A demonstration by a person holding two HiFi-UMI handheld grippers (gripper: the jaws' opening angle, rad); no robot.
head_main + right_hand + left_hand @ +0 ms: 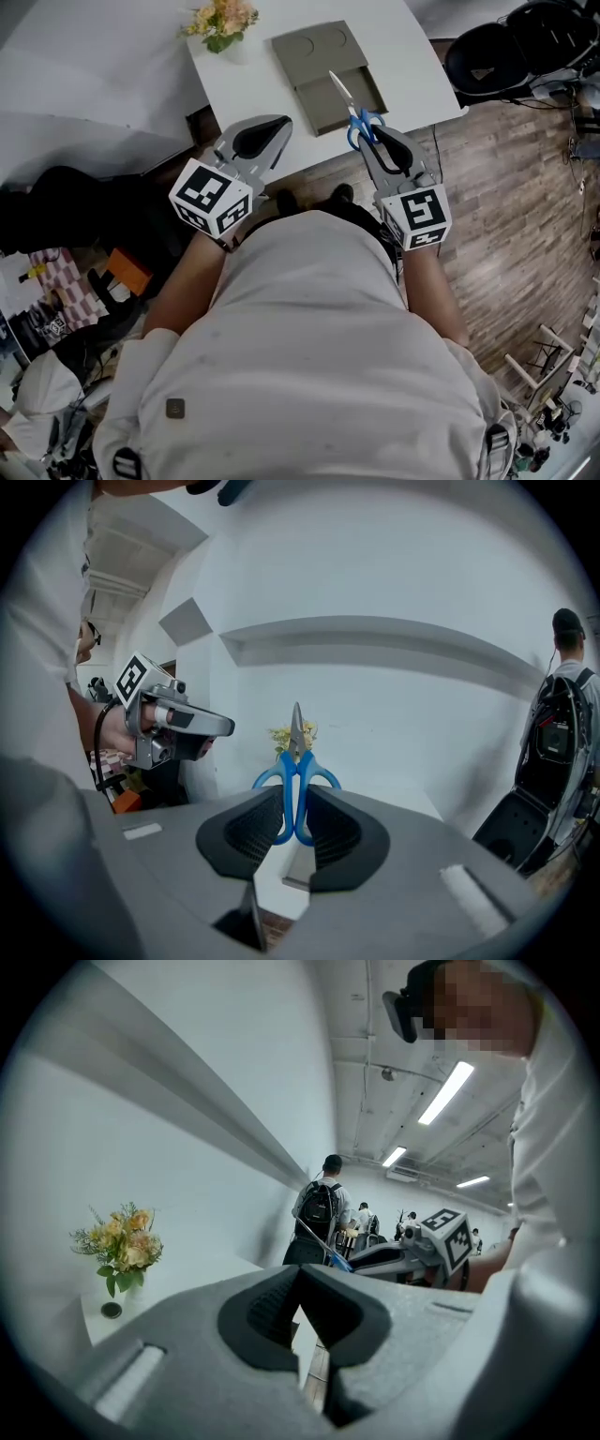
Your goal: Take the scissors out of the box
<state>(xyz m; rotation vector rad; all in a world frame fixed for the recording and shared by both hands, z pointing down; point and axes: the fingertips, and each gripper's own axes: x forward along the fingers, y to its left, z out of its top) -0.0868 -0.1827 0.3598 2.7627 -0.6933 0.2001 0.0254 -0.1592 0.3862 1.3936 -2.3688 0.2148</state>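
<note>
The scissors have blue handles and slim metal blades. My right gripper is shut on the handles, and the blades point away over the near edge of the flat grey box on the white table. In the right gripper view the scissors stand upright between the pads, clamped by my right gripper. My left gripper hovers at the table's near edge, left of the box, shut with nothing in it. In the left gripper view its tips meet, and the scissors show beyond them.
A small vase of yellow flowers stands at the table's far left corner. A black chair sits to the right of the table on the wooden floor. Bags and clutter lie on the floor at the left. A person with a backpack stands in the distance.
</note>
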